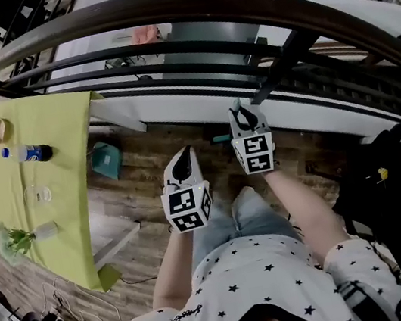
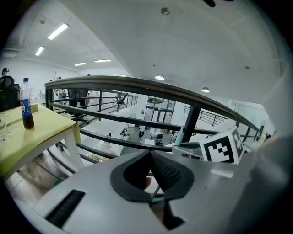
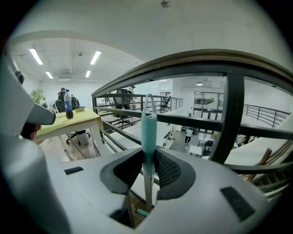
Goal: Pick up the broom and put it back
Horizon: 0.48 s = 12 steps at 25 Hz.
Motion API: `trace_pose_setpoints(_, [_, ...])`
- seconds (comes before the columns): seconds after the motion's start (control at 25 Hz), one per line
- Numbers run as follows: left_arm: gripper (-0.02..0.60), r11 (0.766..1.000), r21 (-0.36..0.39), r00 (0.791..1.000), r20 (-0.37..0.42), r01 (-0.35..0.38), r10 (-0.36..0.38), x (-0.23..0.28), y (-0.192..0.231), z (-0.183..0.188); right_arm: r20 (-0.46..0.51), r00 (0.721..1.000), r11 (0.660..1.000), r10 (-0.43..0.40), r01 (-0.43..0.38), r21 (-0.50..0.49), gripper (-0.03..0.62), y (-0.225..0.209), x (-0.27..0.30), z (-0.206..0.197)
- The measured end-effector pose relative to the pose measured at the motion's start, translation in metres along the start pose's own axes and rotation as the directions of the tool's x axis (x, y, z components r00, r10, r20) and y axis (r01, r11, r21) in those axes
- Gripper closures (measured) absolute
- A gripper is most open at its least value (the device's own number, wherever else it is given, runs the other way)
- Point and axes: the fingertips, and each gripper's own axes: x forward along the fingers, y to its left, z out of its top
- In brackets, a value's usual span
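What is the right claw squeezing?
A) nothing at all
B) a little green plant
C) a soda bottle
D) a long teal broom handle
D: in the right gripper view, the right claw is closed on the teal broom handle, which stands upright between its two dark pads.

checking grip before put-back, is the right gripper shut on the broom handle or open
Shut on it: in the right gripper view the right gripper clamps the teal broom handle from both sides, with no gap showing.
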Motion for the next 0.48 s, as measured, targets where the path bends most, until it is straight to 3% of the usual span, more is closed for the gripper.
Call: trace_pose_setpoints(0.48, [0.571,0.999,-0.038,0.999,-0.025,-0.033,0.032,0.024,0.069,-0.001,-0.064,0.997,0.999,0.046,-0.047,-0.010,0.516,0.049,0.077,-0.002])
